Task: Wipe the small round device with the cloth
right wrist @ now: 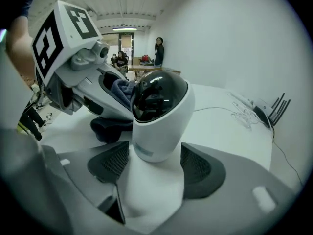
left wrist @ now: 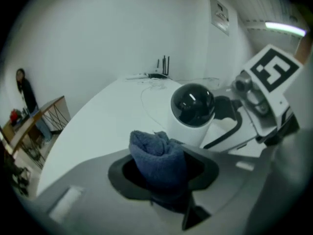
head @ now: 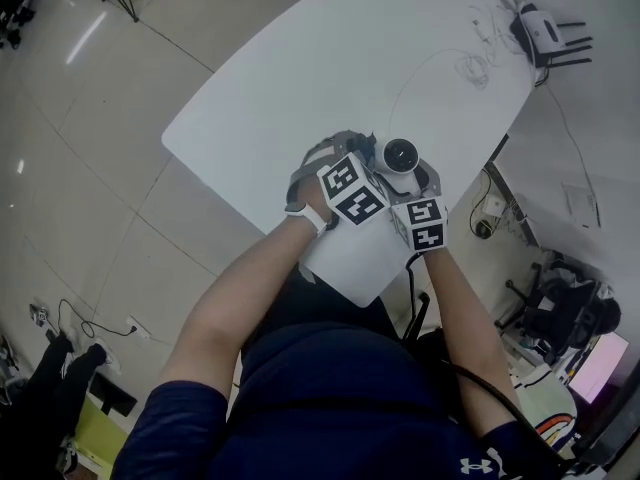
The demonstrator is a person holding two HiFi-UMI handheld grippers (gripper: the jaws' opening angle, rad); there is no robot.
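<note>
The small round device (head: 400,158), white with a black dome, stands near the table's front corner. My right gripper (right wrist: 155,163) is shut on its white body (right wrist: 159,116), one pad on each side. My left gripper (left wrist: 161,173) is shut on a bunched dark blue cloth (left wrist: 159,155). It holds the cloth just left of the device (left wrist: 191,112), close to the dome; I cannot tell whether they touch. In the right gripper view the cloth (right wrist: 122,89) shows behind the dome, and a dark fold (right wrist: 110,129) hangs down to the table.
The white table (head: 330,58) stretches away from the device. A router with antennas (head: 545,36) and thin loose cables (head: 470,68) lie at its far end. The table's edge is close in front of the grippers. An office chair (head: 560,308) stands at the right.
</note>
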